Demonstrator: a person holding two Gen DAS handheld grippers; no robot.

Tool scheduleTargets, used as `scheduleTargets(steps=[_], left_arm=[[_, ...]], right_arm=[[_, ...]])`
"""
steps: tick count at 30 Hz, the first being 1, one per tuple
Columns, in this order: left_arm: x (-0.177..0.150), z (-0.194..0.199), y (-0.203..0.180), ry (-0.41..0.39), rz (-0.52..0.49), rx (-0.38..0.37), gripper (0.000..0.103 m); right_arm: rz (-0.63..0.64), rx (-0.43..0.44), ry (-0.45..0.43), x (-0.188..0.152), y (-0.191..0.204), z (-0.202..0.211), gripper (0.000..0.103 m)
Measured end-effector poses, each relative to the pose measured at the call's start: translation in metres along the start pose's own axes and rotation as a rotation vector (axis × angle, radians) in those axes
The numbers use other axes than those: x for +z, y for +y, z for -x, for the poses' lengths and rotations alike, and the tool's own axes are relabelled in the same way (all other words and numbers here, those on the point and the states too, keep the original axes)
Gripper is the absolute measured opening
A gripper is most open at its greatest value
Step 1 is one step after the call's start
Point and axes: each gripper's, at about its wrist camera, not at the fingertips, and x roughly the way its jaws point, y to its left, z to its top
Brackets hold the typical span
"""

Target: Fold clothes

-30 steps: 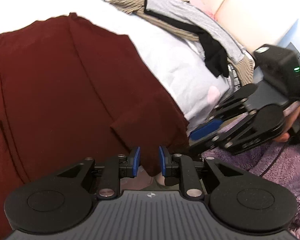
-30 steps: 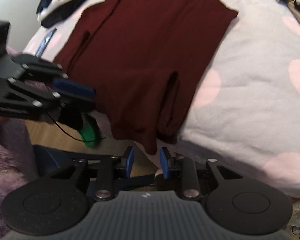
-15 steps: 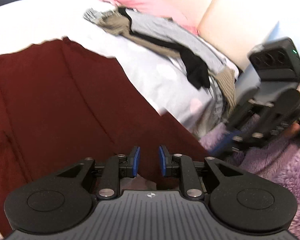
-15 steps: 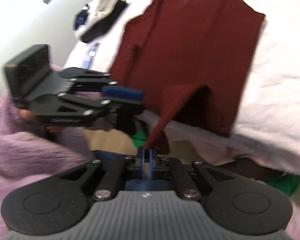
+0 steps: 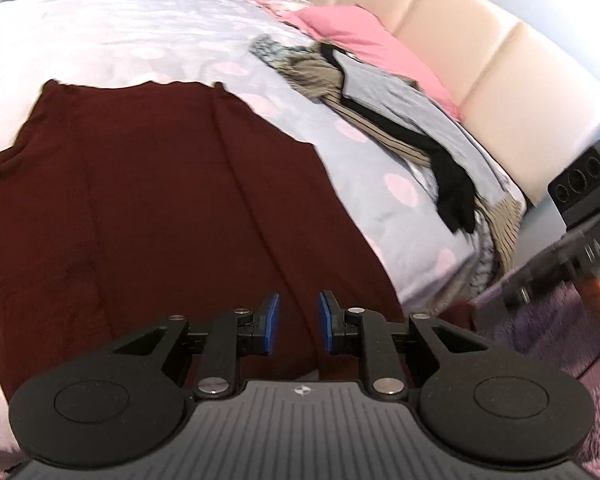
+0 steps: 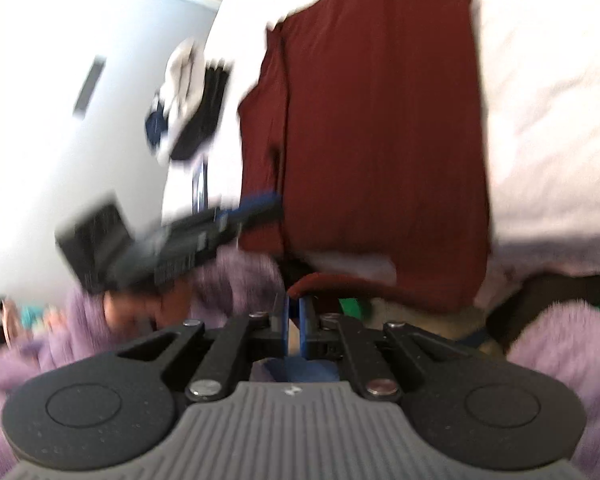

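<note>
Maroon garment (image 5: 160, 216) lies flat on the bed (image 5: 380, 184), filling centre-left of the left wrist view, its near hem hanging over the bed edge at lower centre. Right gripper (image 6: 295, 312) has its fingers pinched tight on the hem corner; left gripper (image 5: 299, 322) fingers stand narrowly apart with hem cloth between them, grip cannot be told. Judgement: confirm both corners are secure, then lift evenly and carry the hem toward the far edge, keeping cloth taut.

Right claw (image 6: 294, 326) pinching maroon garment (image 6: 380, 140) hem; left claw (image 6: 260, 204) beside garment edge.
</note>
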Motion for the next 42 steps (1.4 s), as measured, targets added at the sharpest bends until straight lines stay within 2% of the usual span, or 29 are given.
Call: scheduleTargets(steps=[4,7,10,11,12,13,17,18,21,23,26,31,34,35,36,37,38,39,42], left_arm=[[-0.001,-0.004,0.007,0.014,0.022,0.015,0.019],[-0.002,-0.01,0.005,0.035,0.001,0.011,0.018],[-0.003,-0.016,0.001,0.053,-0.027,0.003,0.019],[-0.002,-0.018,-0.001,0.059,-0.038,0.001,0.019],[-0.002,-0.02,-0.003,0.064,-0.055,-0.002,0.019],[-0.001,-0.022,-0.007,0.067,-0.082,-0.007,0.019],[0.004,-0.036,-0.031,0.07,-0.241,0.012,0.038],[0.005,-0.042,-0.036,0.069,-0.284,0.027,0.042],[0.01,-0.06,-0.045,0.065,-0.375,0.06,0.043],[0.017,-0.074,-0.041,0.07,-0.369,0.067,0.043],[0.029,-0.089,-0.032,0.062,-0.336,0.066,0.043],[0.044,-0.106,-0.013,0.047,-0.229,0.024,0.042],[0.043,-0.115,-0.009,0.056,-0.221,0.021,0.03],[0.042,-0.117,-0.009,0.061,-0.221,0.026,0.023],[0.041,-0.119,-0.009,0.061,-0.222,0.035,0.015],[0.04,-0.119,-0.009,0.054,-0.223,0.044,0.012],[0.039,-0.118,-0.009,0.044,-0.225,0.047,0.007],[0.039,-0.116,-0.01,0.032,-0.226,0.042,0.003],[0.041,-0.107,-0.011,0.001,-0.216,0.02,0.002]], right_arm=[[-0.093,-0.017,-0.106,0.038,-0.02,0.0,0.006],[-0.168,-0.048,-0.133,0.059,-0.044,-0.007,0.008],[-0.194,-0.094,-0.164,0.066,-0.062,-0.01,0.015],[-0.183,-0.113,-0.172,0.067,-0.063,-0.009,0.022],[-0.169,-0.133,-0.18,0.067,-0.063,-0.006,0.03],[-0.15,-0.144,-0.191,0.067,-0.06,-0.004,0.03],[-0.042,-0.162,-0.255,0.067,-0.042,0.015,0.031],[0.013,-0.201,-0.262,0.068,-0.034,0.017,0.032],[0.181,-0.334,-0.246,0.069,-0.014,0.013,0.032],[0.273,-0.394,-0.218,0.07,-0.009,0.004,0.032],[0.358,-0.439,-0.179,0.072,-0.009,-0.011,0.032],[0.386,-0.408,-0.149,0.078,-0.028,-0.022,0.031],[0.42,-0.406,-0.145,0.077,-0.027,-0.031,0.03],[0.434,-0.413,-0.138,0.077,-0.026,-0.034,0.027],[0.447,-0.422,-0.13,0.075,-0.025,-0.036,0.016],[0.463,-0.429,-0.124,0.074,-0.024,-0.038,0.01],[0.48,-0.439,-0.127,0.073,-0.023,-0.039,0.006],[0.487,-0.44,-0.138,0.071,-0.021,-0.036,0.006],[0.49,-0.412,-0.179,0.066,-0.012,-0.026,0.006]])
